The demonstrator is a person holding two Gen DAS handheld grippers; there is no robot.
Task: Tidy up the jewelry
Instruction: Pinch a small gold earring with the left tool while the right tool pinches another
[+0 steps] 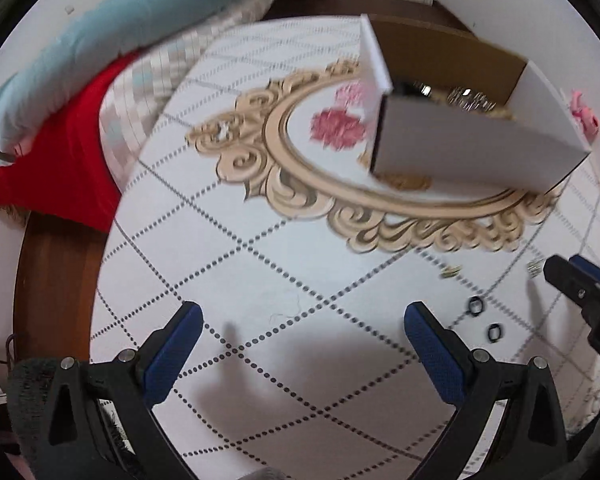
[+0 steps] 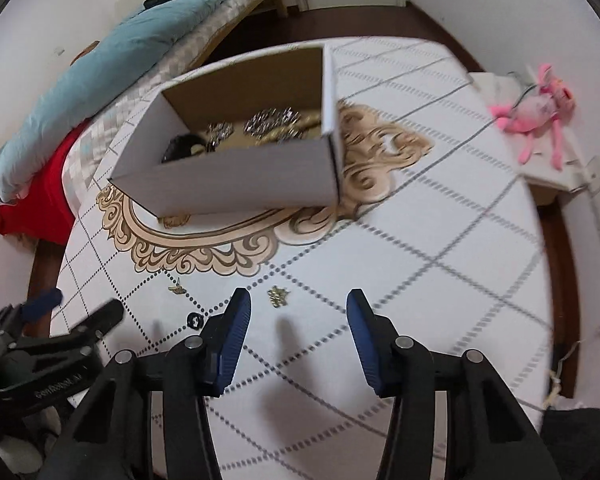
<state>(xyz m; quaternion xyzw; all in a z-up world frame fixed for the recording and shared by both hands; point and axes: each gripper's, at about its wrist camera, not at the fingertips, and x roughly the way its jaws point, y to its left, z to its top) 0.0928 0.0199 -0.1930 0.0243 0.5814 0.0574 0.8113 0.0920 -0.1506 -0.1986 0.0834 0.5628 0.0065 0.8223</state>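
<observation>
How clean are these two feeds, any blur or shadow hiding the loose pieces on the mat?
Left wrist view: motion blur smears the box and the gold piece; the black rings stay readable. Right wrist view: milder blur, the gold cluster is soft; finger shadows fall short of it. Fisheye bends both edges.

Both wrist views face steeply down, sharing the box (image 1: 472, 148).

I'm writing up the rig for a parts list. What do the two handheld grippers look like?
Both match: the left gripper and right gripper have black plastic bodies with triangular cut-outs, silver round pivot bolts, and two fingers faced with ribbed blue pads. White lettering marks the left gripper's body in the right wrist view, too blurred to read. No cables or sleeves are clearly visible.
</observation>
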